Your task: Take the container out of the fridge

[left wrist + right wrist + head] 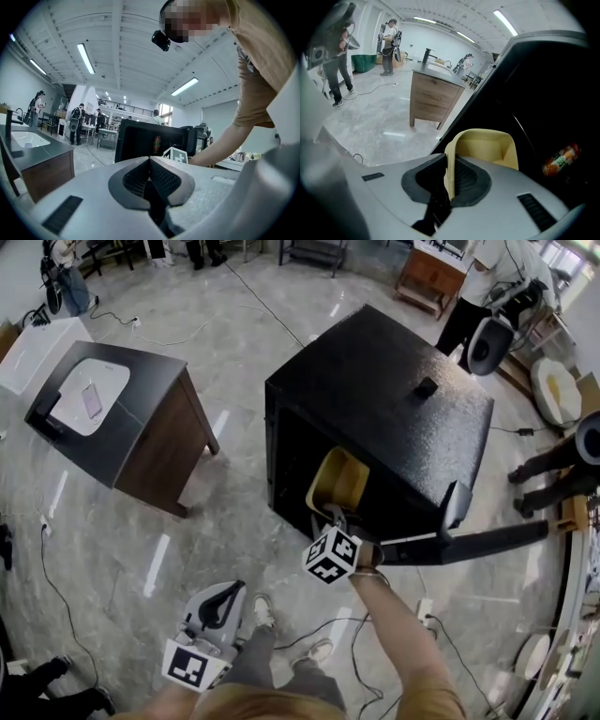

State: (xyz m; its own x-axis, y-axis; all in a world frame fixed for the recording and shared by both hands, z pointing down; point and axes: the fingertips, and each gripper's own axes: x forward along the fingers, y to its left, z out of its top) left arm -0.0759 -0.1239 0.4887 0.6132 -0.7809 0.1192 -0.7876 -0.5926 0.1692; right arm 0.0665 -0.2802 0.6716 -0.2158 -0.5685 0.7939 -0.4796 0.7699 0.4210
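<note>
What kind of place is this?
Probably a large open workshop or lab hall, not a home: a black fridge and a sink cabinet stand loose on a polished floor, cables trailing across it.

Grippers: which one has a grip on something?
The right gripper, clamped on the wall of the yellow container at the fridge mouth; the left gripper is shut, empty.
</note>
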